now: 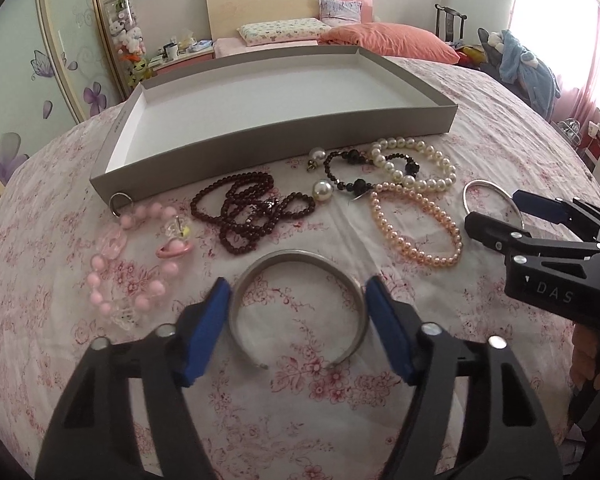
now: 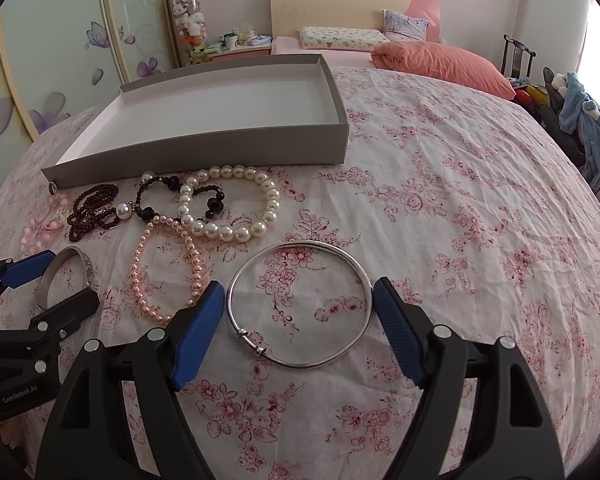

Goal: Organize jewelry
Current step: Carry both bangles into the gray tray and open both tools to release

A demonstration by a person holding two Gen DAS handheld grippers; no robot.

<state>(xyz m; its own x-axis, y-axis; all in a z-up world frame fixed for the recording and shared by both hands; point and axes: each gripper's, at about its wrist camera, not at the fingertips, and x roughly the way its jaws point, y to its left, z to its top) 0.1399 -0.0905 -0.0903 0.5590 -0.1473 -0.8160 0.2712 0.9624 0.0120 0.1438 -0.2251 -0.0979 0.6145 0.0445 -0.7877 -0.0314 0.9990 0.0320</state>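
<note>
Bedroom: floral bedspread (image 2: 440, 184), wooden headboard (image 2: 332, 0) (daylit).

On the bedspread (image 2: 440, 184) ahead of me the tray (image 1: 284, 140) lies farthest back, with the bead strands (image 1: 252, 212) in a row before it. The cuff bangle (image 1: 300, 304) lies nearest on my left, the thin bangle (image 2: 300, 304) nearest on my right.

Black left tool (image 1: 298, 322) with ribbed blue pads, silver screws.

Brushed metal cuff (image 1: 300, 308) | glossy pearl strand (image 2: 236, 208) | matt cardboard tray (image 1: 284, 148) | floral cotton sheet (image 2: 440, 220)
</note>
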